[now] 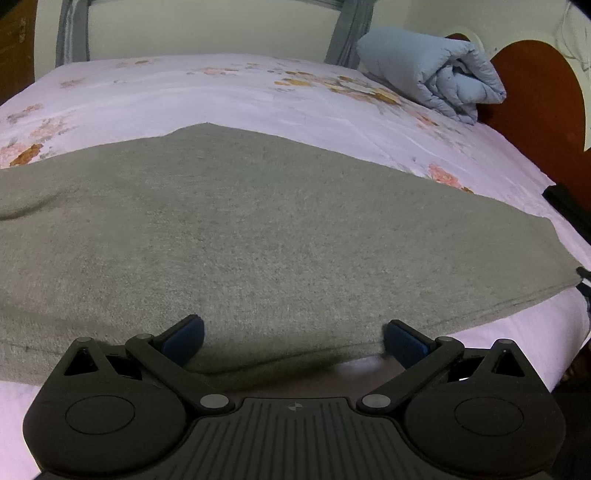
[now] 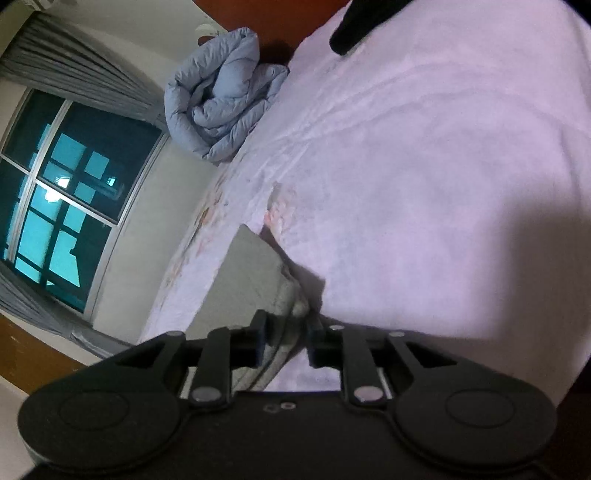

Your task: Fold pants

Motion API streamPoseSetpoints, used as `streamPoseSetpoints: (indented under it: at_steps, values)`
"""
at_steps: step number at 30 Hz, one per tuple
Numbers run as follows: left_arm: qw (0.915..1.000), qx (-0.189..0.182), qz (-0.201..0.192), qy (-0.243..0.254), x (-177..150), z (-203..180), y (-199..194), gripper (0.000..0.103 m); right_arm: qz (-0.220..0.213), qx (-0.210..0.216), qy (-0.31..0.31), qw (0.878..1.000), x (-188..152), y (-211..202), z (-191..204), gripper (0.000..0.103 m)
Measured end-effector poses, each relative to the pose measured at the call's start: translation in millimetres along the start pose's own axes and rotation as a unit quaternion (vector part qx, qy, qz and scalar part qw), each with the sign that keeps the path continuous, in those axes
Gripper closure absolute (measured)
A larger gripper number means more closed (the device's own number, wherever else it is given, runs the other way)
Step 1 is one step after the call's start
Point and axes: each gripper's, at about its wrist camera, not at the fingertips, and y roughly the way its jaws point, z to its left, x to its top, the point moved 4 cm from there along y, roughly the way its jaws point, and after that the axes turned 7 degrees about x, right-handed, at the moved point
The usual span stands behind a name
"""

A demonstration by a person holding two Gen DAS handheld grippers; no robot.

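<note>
Closest to my left camera is the left gripper (image 1: 293, 338), its two blue-padded fingers (image 1: 184, 338) spread wide and released, one on each side of the near edge of the grey pants (image 1: 258, 229). I see one pair of pants only. It lies flat on the bed sheet (image 1: 221, 85), folded over, and fills most of this view; its left part is cut off by the frame edge, so I cannot tell how far it reaches.

In my right camera the right gripper (image 2: 284, 338) is clenched on a thick bunched edge of the pants (image 2: 251, 273), with the cloth pinched between the two pads. The picture is tilted there, and the cloth behind the fingers is partly hidden.

Beyond the pants, the pink floral sheet is bare up to one rolled blue quilt (image 1: 436, 74) near the red-brown headboard (image 1: 535, 96). A black object (image 2: 351, 29) at the top of the right view is cut off; I cannot say what it is. Farthest are one window (image 2: 62, 206) and grey curtains (image 2: 85, 77).
</note>
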Motion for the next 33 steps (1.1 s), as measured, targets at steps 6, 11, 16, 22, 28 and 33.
streamPoseSetpoints:
  at_steps: [6, 11, 16, 22, 28, 33]
  values:
    - [0.9998, 0.007, -0.018, -0.004, -3.8, -4.1, -0.3, 0.0, -0.005, 0.037, 0.033, 0.999, 7.2, -25.4, 21.2, 0.091]
    - [0.9985, 0.005, -0.035, -0.041, -1.9, 0.3, -8.7, 0.0, 0.028, 0.062, 0.101, 0.993, -14.4, -2.4, 23.5, 0.09]
    - [0.9926, 0.045, -0.072, -0.086, -0.2, 28.9, -25.8, 0.0, 0.039, 0.071, 0.083, 0.993, -30.3, 13.2, 31.2, 0.09]
    - [0.9946, 0.093, -0.039, -0.024, 2.3, 40.5, -24.5, 0.0, 0.05, 0.018, 0.09, 0.995, -30.0, 7.4, 29.6, 0.086]
    - [0.9767, 0.142, -0.099, -0.126, 3.4, 119.2, -60.3, 0.0, 0.118, 0.1, -0.051, 0.987, -43.5, 30.0, 127.3, 0.055]
    - [0.9531, 0.195, -0.097, -0.21, -7.2, 203.0, -78.5, 0.0, 0.245, 0.211, -0.127, 0.938, -98.8, 114.7, 231.1, 0.045]
